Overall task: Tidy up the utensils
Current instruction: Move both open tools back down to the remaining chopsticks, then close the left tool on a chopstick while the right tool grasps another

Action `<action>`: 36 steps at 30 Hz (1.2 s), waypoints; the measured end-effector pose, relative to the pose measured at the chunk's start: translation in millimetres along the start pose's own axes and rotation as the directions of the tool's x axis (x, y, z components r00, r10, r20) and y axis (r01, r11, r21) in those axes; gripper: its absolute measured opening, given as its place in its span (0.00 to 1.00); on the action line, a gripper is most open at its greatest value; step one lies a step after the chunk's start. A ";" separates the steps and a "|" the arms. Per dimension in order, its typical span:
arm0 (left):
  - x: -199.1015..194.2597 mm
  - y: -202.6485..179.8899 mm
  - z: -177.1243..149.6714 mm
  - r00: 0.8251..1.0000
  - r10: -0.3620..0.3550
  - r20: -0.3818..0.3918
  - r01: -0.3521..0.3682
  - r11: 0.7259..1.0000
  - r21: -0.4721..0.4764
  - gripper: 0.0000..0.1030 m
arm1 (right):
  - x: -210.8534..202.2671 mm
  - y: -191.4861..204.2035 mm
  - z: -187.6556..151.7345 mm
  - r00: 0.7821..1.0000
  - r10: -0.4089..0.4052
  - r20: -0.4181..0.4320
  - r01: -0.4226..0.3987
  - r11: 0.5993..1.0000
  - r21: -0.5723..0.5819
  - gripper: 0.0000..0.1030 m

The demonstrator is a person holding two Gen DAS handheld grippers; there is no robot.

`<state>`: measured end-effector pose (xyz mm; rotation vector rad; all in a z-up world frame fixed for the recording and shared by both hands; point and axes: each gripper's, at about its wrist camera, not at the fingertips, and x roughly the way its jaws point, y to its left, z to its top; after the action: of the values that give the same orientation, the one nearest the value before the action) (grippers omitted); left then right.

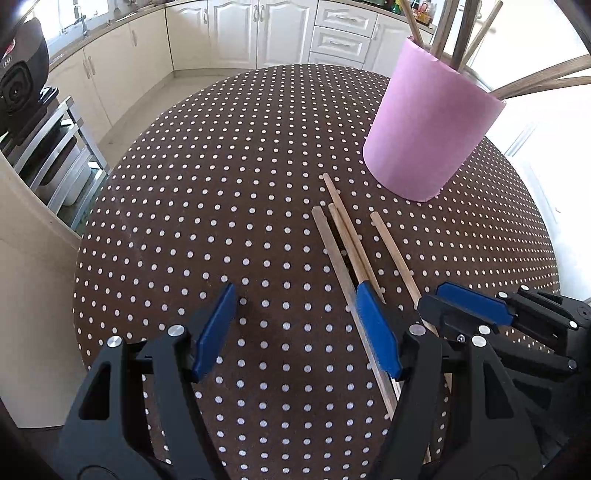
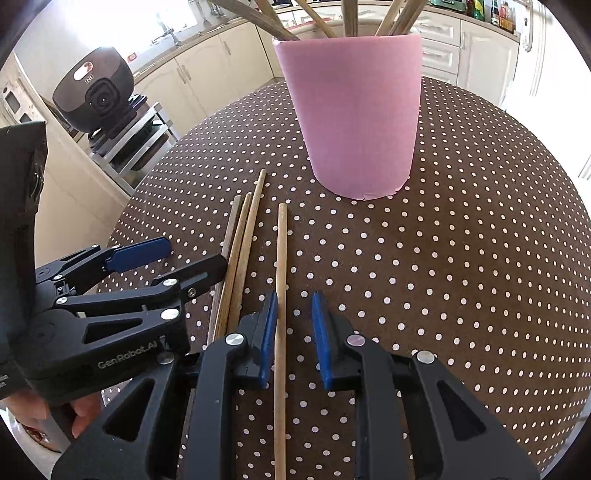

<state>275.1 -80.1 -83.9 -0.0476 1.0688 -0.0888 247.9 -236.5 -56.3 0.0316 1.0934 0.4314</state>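
Several wooden chopsticks lie on the brown dotted tablecloth in front of a pink cup that holds more sticks. Three chopsticks lie bunched together; a single chopstick lies apart on their right. My left gripper is wide open, its right finger over the bunch, nothing pinched. My right gripper straddles the single chopstick with narrow jaws. The stick runs along the left pad, and a gap shows at the right pad.
A black rice cooker sits on a metal rack beyond the table's left edge. Cream kitchen cabinets line the far wall. A person's hand holds the left gripper's handle. The cloth stretches out right of the sticks.
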 end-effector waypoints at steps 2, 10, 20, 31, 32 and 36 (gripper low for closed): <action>3.2 -2.6 3.4 1.000 0.005 -0.001 -0.005 1.000 0.006 0.66 | -1.2 -2.8 -0.3 1.000 -0.001 -0.001 0.001 1.000 0.000 0.16; 8.3 -14.5 3.9 0.999 0.048 -0.013 -0.047 0.996 0.074 0.50 | 0.0 -1.2 1.1 1.000 0.003 -0.012 -0.003 1.000 -0.002 0.18; 10.4 -0.9 16.7 0.999 0.039 -0.039 -0.035 0.996 0.081 0.20 | 11.9 12.4 18.2 0.999 -0.025 -0.040 0.024 0.999 -0.038 0.18; 11.9 8.6 32.8 0.997 -0.020 -0.081 0.025 0.997 0.071 0.14 | 22.1 20.3 32.5 0.997 -0.045 -0.070 0.041 0.998 -0.056 0.18; 11.2 9.2 32.4 0.996 -0.026 -0.086 0.032 0.998 0.062 0.14 | 21.8 20.0 33.1 0.996 -0.043 -0.073 0.039 0.998 -0.056 0.18; 7.9 3.9 22.2 0.998 -0.010 -0.069 0.015 0.997 0.078 0.13 | 21.2 19.5 33.6 0.996 -0.041 -0.078 0.037 0.997 -0.060 0.18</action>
<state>298.6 -77.1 -80.5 0.0198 1.1323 -0.1447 278.8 -204.9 -54.0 -0.0594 1.1568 0.4324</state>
